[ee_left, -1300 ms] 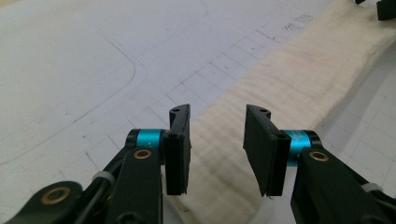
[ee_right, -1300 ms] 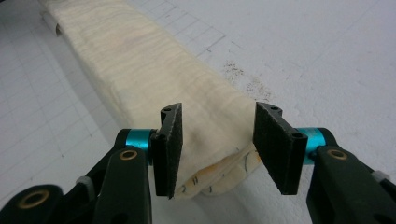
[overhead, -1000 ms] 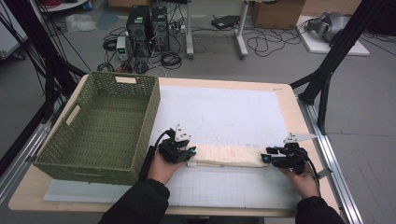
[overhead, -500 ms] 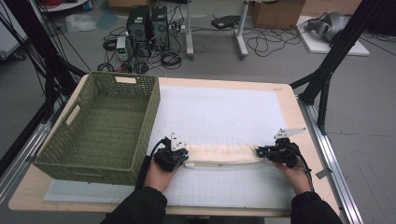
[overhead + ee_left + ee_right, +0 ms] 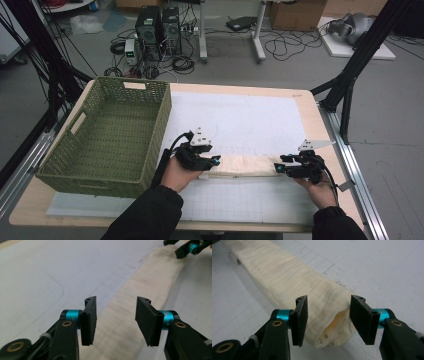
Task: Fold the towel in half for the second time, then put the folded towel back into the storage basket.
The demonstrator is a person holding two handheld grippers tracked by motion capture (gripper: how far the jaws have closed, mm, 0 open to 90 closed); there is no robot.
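- Surface: a light wooden table [image 5: 305,107] carries a white mat [image 5: 240,120] with a faint printed grid and pen marks; the grid shows clearly in both gripper views.
- A green woven basket [image 5: 110,132] stands on the table's left part, with its right wall beside the mat's left edge. Nothing can be made out inside it.
- Room: grey floor beyond the table with two black computer towers [image 5: 160,27], loose cables [image 5: 285,45], a cardboard box [image 5: 295,12] and black frame legs [image 5: 350,80] at the right.
- Item: a cream cloth [image 5: 242,165], folded or rolled into a long narrow strip, lies flat on the mat near the table's front edge. Its long axis runs left to right across the table, one end toward each gripper.
- Left gripper [image 5: 212,161]: held in the person's left hand [image 5: 175,175] at the cloth's left end. In its own view the jaws stand well apart over the cloth [image 5: 125,322], gripping nothing.
- Right gripper [image 5: 278,168]: held in the right hand [image 5: 320,192] at the cloth's right end. Its jaws are spread wide either side of the cloth's layered end [image 5: 332,315]; whether the pads [image 5: 302,320] touch the fabric cannot be told.
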